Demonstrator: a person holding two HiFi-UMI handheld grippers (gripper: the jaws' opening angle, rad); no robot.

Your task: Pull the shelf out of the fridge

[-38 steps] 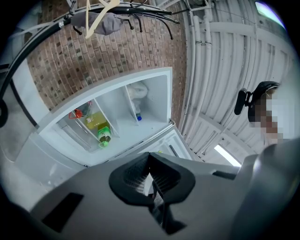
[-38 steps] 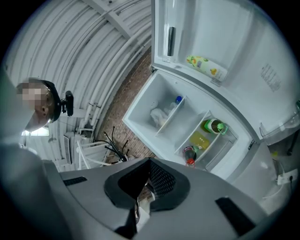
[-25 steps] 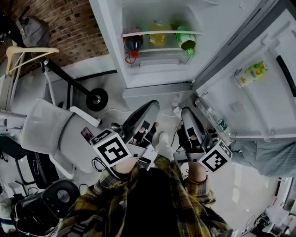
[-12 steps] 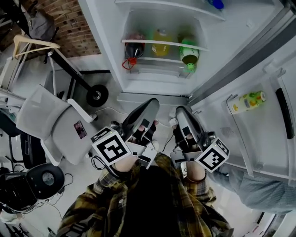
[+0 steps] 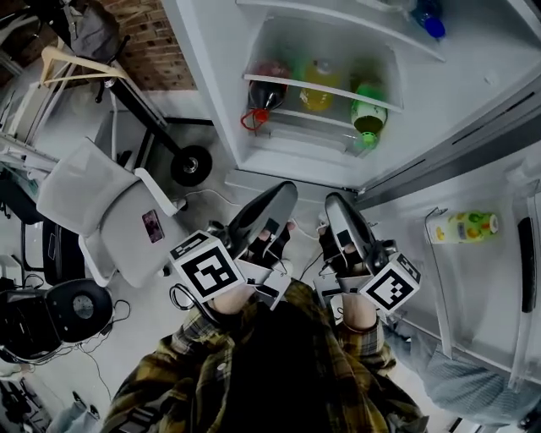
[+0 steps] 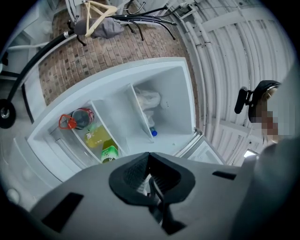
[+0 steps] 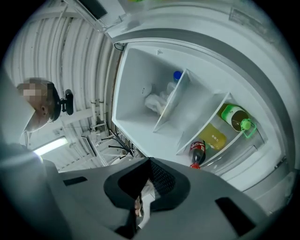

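Observation:
The fridge (image 5: pixel 254 161) stands open ahead of me. Inside are two white-edged shelves, an upper shelf (image 5: pixel 338 19) and a lower shelf (image 5: pixel 325 84); they also show in the left gripper view as upper shelf (image 6: pixel 139 112) and lower shelf (image 6: pixel 105 129). Just under the lower one lie a cola bottle (image 5: pixel 265 95), a yellow bottle (image 5: pixel 319 95) and a green bottle (image 5: pixel 369 118). My left gripper (image 5: pixel 286 193) and right gripper (image 5: pixel 334 201) are both shut and hold nothing. They point at the fridge from short of its foot, side by side.
The fridge door (image 5: pixel 482 279) hangs open at the right with a yellow-green bottle (image 5: pixel 461 227) in its rack. A blue-capped bottle (image 5: pixel 429 24) lies on the upper shelf. A grey office chair (image 5: pixel 101 211) and a wheeled stand (image 5: pixel 193 165) are on the floor at the left.
Both grippers have moved forward towards the fridge, staying shut. The fridge interior now sits lower and larger in the head view.

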